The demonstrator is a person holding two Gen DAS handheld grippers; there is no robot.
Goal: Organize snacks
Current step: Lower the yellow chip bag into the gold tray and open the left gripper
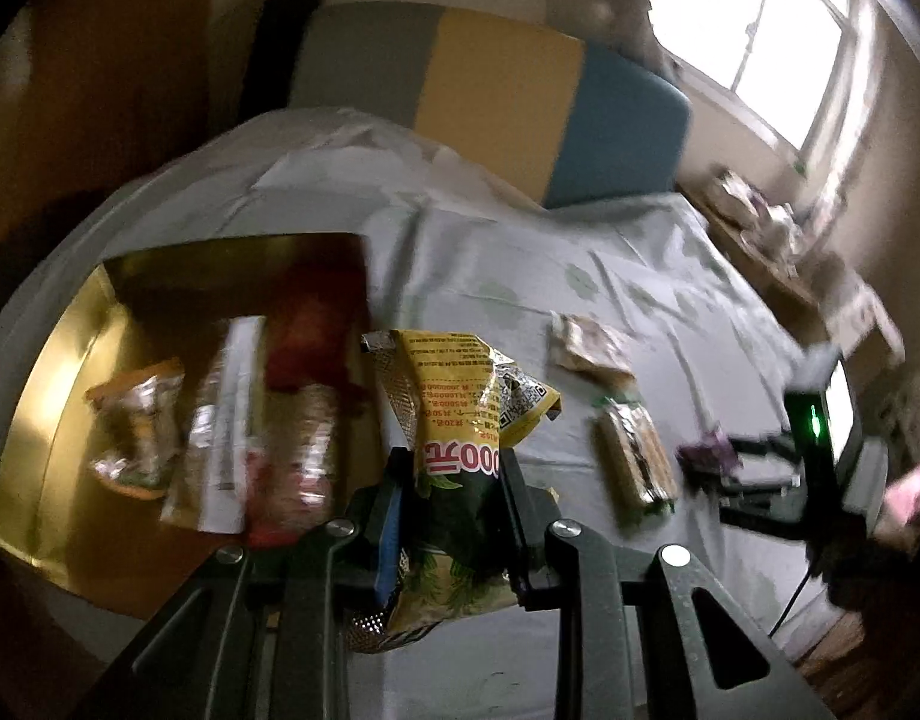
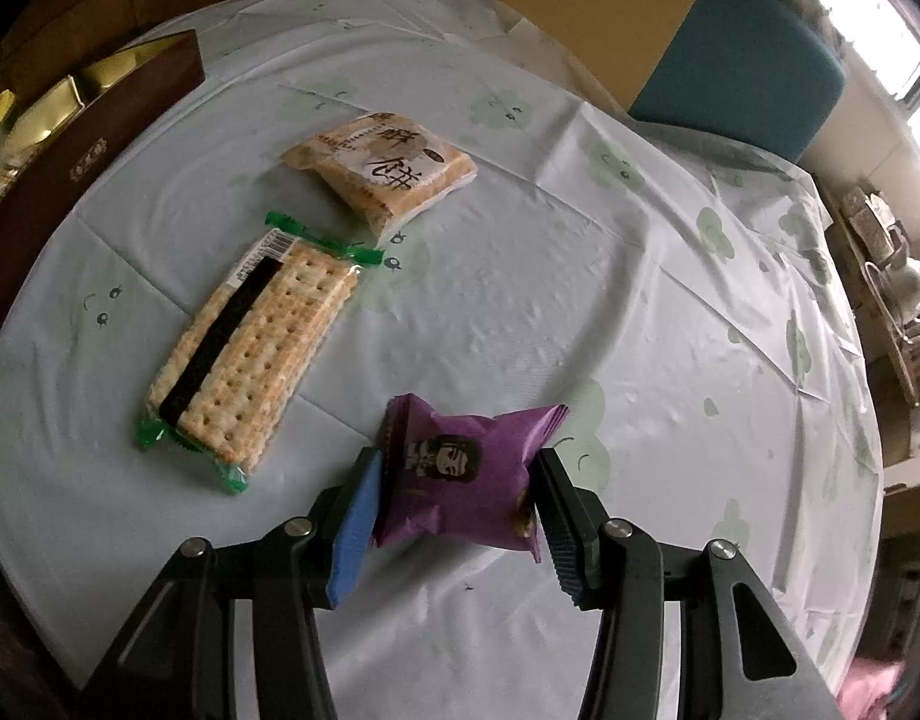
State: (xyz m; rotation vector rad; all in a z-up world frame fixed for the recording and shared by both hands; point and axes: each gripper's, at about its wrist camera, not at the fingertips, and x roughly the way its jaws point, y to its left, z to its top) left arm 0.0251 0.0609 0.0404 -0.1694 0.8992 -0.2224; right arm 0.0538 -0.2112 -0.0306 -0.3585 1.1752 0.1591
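On the table (image 2: 520,300), the cracker pack (image 2: 249,348) lies between the box (image 2: 87,144) and the small packet (image 2: 460,474).

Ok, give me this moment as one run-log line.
left tool: shut on yellow snack bag | right tool: shut on purple packet | on table: cracker pack, biscuit packet | gold-lined box: several snacks inside

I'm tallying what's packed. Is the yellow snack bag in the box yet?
Out. The yellow snack bag hangs clamped in the left gripper, beside the gold-lined box.
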